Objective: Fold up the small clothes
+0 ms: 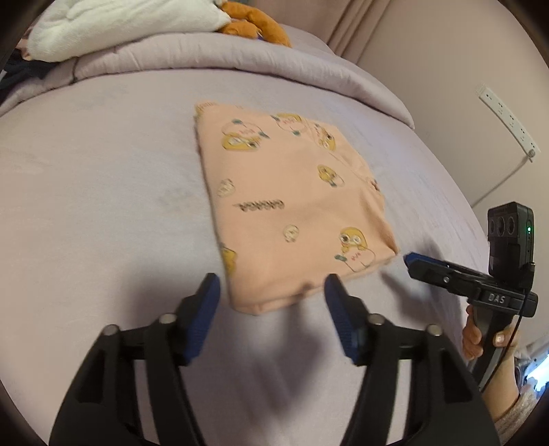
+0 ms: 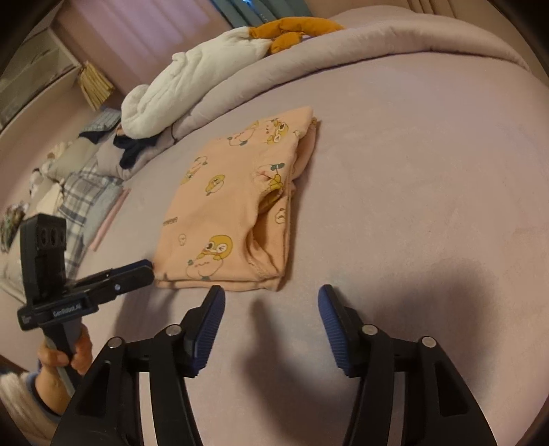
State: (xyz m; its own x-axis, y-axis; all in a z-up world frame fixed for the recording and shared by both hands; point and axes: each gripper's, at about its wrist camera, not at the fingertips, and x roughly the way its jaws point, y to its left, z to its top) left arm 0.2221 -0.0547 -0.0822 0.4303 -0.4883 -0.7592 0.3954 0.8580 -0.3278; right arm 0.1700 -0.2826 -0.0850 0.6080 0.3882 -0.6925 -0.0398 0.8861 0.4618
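Note:
A peach garment with cartoon prints (image 1: 291,206) lies folded into a flat rectangle on the lilac bed sheet (image 1: 103,178). It also shows in the right wrist view (image 2: 230,212), with stacked layers at its right edge. My left gripper (image 1: 271,284) is open and empty, its jaws on either side of the garment's near corner, just above the sheet. My right gripper (image 2: 271,295) is open and empty, just short of the garment's near edge. Each gripper shows in the other's view, at the garment's corner: the right one (image 1: 411,259) and the left one (image 2: 145,266).
A rolled lilac duvet (image 1: 223,58) runs along the back of the bed, with a white blanket (image 1: 113,24) and an orange plush toy (image 1: 254,24) on it. More clothes and plaid fabric (image 2: 85,192) lie at the left. A wall with a power strip (image 1: 507,123) stands at the right.

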